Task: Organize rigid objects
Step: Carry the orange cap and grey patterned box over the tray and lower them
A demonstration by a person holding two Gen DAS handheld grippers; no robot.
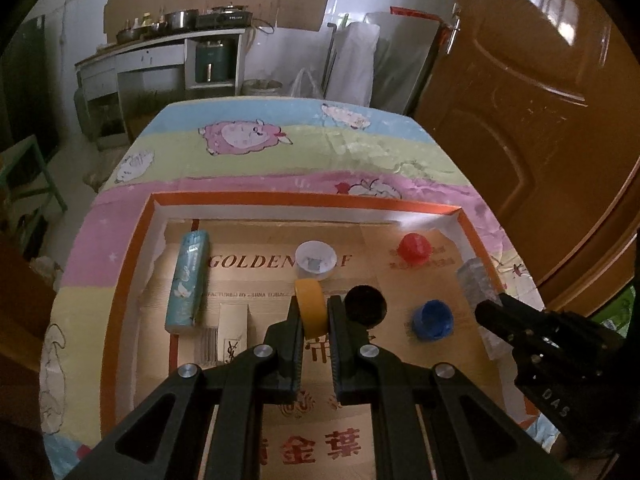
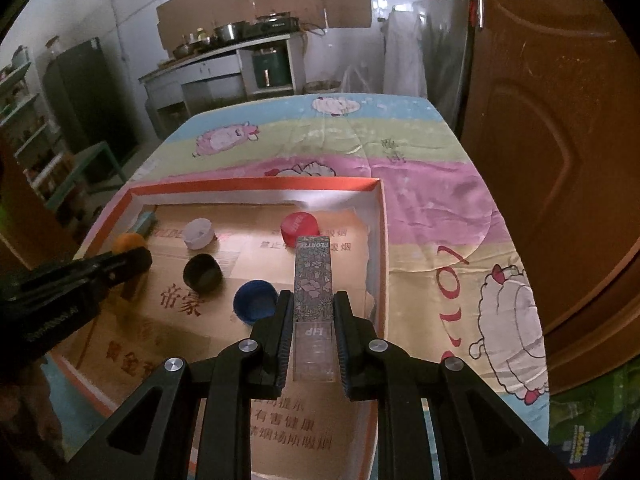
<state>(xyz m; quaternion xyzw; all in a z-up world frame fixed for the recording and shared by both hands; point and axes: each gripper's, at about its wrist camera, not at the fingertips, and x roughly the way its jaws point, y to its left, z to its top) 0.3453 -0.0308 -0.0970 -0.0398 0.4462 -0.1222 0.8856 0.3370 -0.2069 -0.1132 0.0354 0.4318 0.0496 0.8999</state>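
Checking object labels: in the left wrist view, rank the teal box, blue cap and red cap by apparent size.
1. teal box, clearly largest.
2. blue cap.
3. red cap, slightly smaller-looking, but farther from the camera, so that order is unsure.

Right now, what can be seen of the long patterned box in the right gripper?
The patterned box is a slim, long rectangular carton, grey with a floral print and lettering at its far end, its near part clear or pale and marked LIP. It looks like printed card with a plastic section. The right gripper is shut on its sides, holding it lengthwise along the fingers, over the right part of the orange-rimmed tray, beside the blue cap.
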